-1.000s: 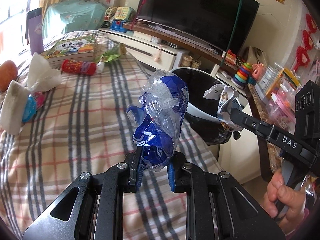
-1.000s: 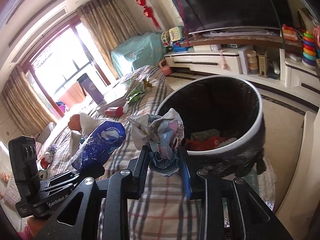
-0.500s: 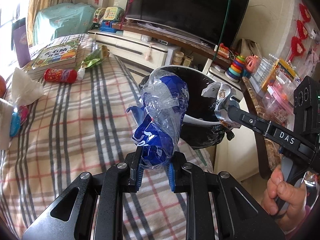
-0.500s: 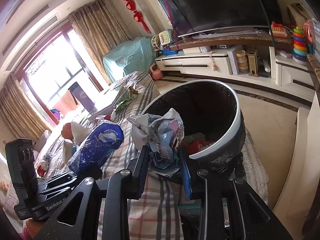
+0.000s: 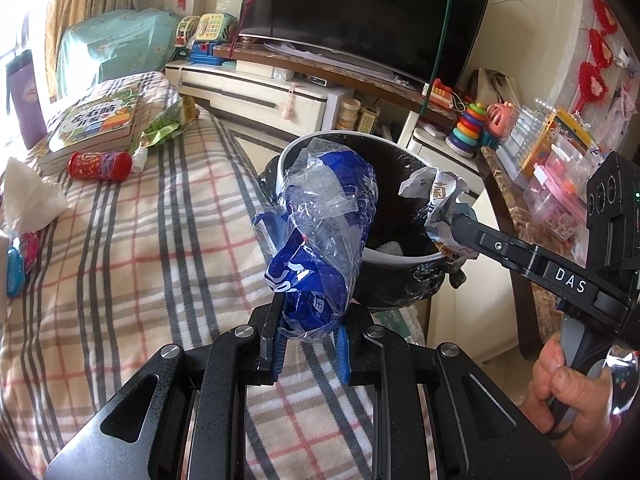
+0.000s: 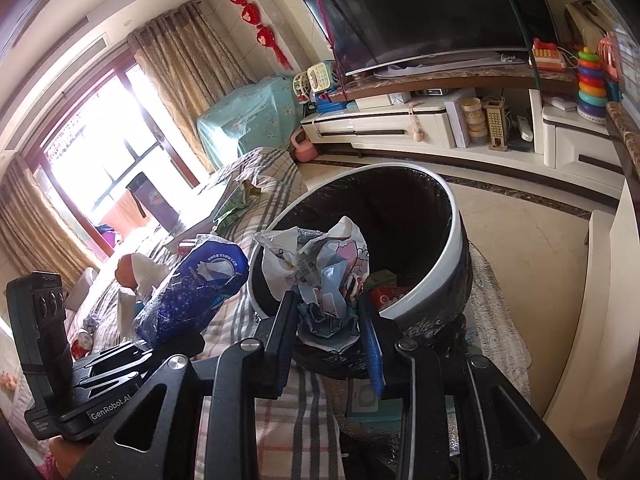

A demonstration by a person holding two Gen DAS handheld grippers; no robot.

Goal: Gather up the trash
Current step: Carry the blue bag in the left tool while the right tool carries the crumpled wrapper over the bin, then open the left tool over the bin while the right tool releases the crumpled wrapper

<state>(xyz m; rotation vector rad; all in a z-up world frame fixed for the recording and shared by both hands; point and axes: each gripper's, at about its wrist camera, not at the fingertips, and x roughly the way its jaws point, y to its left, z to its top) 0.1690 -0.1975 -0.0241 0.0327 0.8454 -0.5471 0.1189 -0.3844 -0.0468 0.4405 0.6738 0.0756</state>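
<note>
Trash held beside bin: crumpled blue-and-clear plastic wrapper (image 5: 320, 240) and crumpled printed paper wad (image 6: 320, 276).
Left gripper (image 5: 310, 354) jaws pinch the wrapper; right gripper (image 6: 330, 344) jaws clamp the wad at the black-lined bin (image 6: 448, 272) rim.

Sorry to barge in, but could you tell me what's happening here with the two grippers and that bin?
A person is clearing trash off a bed with a handheld gripper in each hand. The left gripper is shut on a crumpled blue plastic wrapper, and the right gripper is shut on a ball of crumpled paper. Both are held near the rim of a black-lined trash bin beside the bed; nothing has been dropped yet. More litter, like a red tube, lies on the bed.
</note>
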